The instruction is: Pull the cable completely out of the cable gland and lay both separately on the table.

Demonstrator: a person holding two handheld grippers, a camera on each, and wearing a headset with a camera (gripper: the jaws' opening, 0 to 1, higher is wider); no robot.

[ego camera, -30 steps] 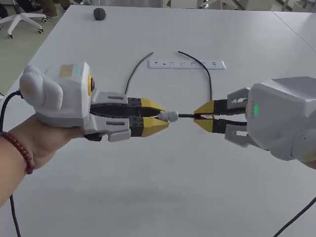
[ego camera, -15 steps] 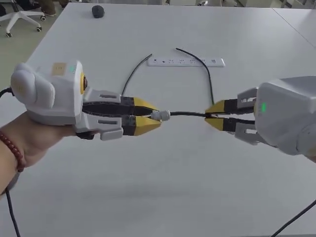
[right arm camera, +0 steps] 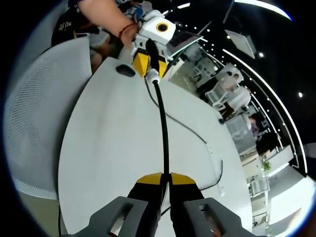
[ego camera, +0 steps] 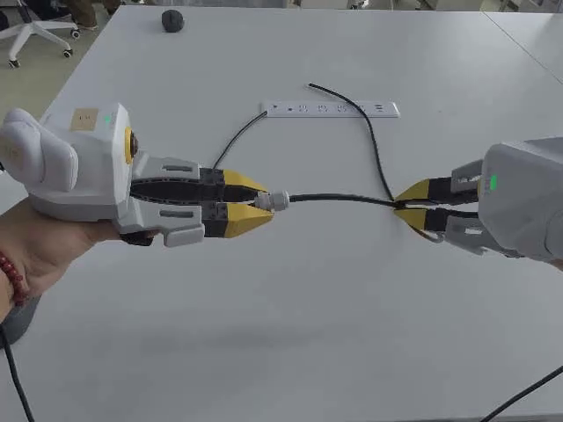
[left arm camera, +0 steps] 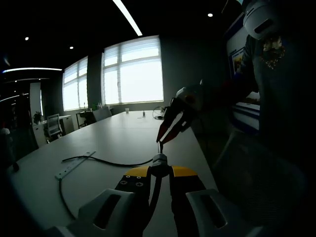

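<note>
A small white cable gland (ego camera: 272, 200) sticks out of my left gripper (ego camera: 257, 203), which is shut on it above the table. A thin black cable (ego camera: 339, 199) runs taut from the gland to my right gripper (ego camera: 403, 206), which is shut on it. Behind the right gripper the cable curves away to a loose end (ego camera: 311, 87) near the power strip. A second stretch of cable (ego camera: 239, 136) trails from behind the left gripper toward the strip. In the left gripper view the gland (left arm camera: 159, 160) sits at the fingertips, facing the right gripper (left arm camera: 162, 139). In the right gripper view the cable (right arm camera: 164, 133) leads straight to the gland (right arm camera: 152, 76).
A white power strip (ego camera: 331, 109) lies flat beyond the grippers on the white table (ego camera: 290, 334). A dark round object (ego camera: 172, 19) rests at the far edge. An office chair (ego camera: 35, 35) stands off the table at top left.
The grippers have moved apart: the left drifted left, the right drifted right. The stretch of cable showing between gland and right gripper has grown much longer.
</note>
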